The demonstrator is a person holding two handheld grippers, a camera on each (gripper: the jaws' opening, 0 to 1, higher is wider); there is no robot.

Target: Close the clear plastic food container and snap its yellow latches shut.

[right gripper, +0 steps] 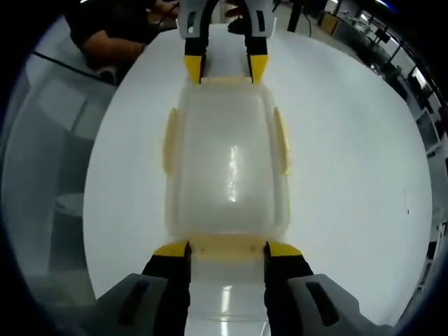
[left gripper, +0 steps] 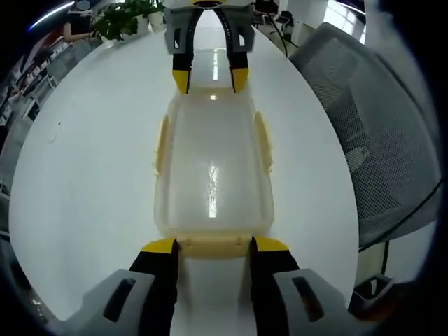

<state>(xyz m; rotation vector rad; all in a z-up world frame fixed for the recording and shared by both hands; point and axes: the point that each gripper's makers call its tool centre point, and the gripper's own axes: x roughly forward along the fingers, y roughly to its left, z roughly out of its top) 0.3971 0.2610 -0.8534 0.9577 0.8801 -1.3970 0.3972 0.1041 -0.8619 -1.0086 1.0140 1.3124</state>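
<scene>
Lid down, the clear container [left gripper: 212,175] lies on the white table [left gripper: 91,175] between both grippers. The left gripper [left gripper: 213,246] spreads its jaws across the near-end yellow latch [left gripper: 213,245]; the right gripper [right gripper: 227,249] does likewise at the opposite latch [right gripper: 227,246], seemingly touching, though neither grips. A mesh chair [left gripper: 371,140] stands beside the table.

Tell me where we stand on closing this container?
The lid lies on the clear container, so closing looks done. Left gripper and right gripper sit open at opposite end latches. Side latches look unpressed; whether any has snapped is unclear.
</scene>
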